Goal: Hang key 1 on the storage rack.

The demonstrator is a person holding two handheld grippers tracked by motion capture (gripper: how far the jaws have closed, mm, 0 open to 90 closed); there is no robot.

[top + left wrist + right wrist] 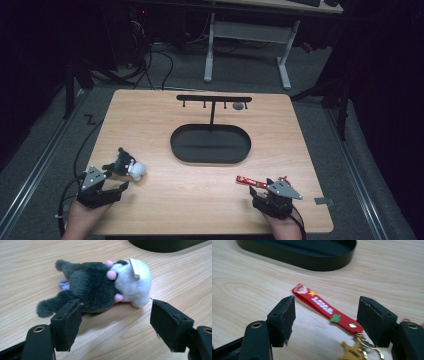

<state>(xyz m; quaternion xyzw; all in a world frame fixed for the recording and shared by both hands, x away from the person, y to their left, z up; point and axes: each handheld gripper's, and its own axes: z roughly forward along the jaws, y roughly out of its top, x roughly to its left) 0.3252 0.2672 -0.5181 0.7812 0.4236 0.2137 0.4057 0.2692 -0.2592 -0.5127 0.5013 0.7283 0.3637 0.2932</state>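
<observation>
I'm lining up both grabs: left gripper (116,178), jaws spread, is sitting just short of the plush toy (100,286) lying lower left on the worktop (200,200); right gripper (325,322), jaws spread, is straddling the red key strap (324,308) lower right without pinching it.

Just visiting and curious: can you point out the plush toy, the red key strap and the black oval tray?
plush toy (92,287), left gripper view, on its dark grey body.
red key strap (323,307), right gripper view, on the white lettering at mid-strap.
black oval tray (210,159), high view, on its near rim.
</observation>
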